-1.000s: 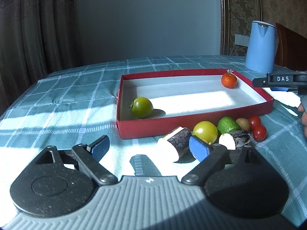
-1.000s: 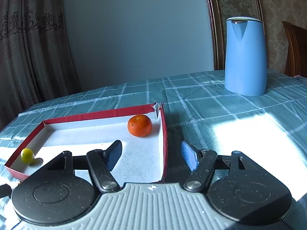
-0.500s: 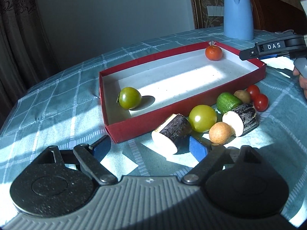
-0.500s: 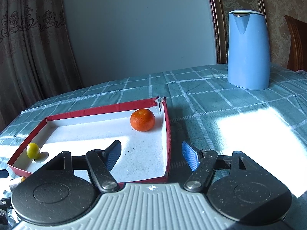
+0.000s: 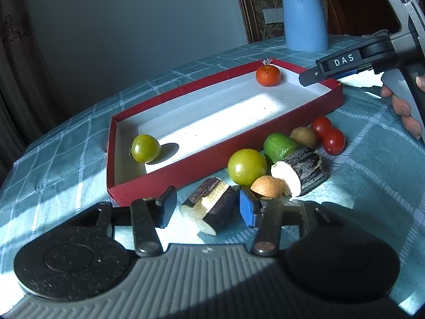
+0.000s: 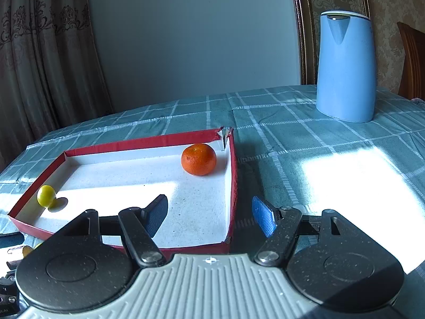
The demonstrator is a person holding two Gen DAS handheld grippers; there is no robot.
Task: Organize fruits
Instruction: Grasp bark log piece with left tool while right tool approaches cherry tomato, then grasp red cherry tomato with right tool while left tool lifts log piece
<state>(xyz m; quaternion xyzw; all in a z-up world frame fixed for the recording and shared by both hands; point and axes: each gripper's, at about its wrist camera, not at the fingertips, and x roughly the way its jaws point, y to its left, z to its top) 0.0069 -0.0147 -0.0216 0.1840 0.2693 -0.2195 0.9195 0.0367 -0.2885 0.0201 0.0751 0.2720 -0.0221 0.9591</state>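
A red box with a white floor holds a green tomato at its left end and an orange in its far right corner. In front of it lie two dark eggplant chunks, a yellow-green tomato, a tan round fruit, a green piece, a kiwi and two cherry tomatoes. My left gripper is open around the near eggplant chunk. My right gripper is open and empty over the box's right wall.
A blue kettle stands at the back right on the checked teal tablecloth. Curtains hang at the left, a wooden chair at the far right. The right gripper's body and hand show in the left wrist view.
My left gripper has moved forward and right, so the near eggplant chunk now sits between its fingers. My right gripper has drawn back slightly over the box.
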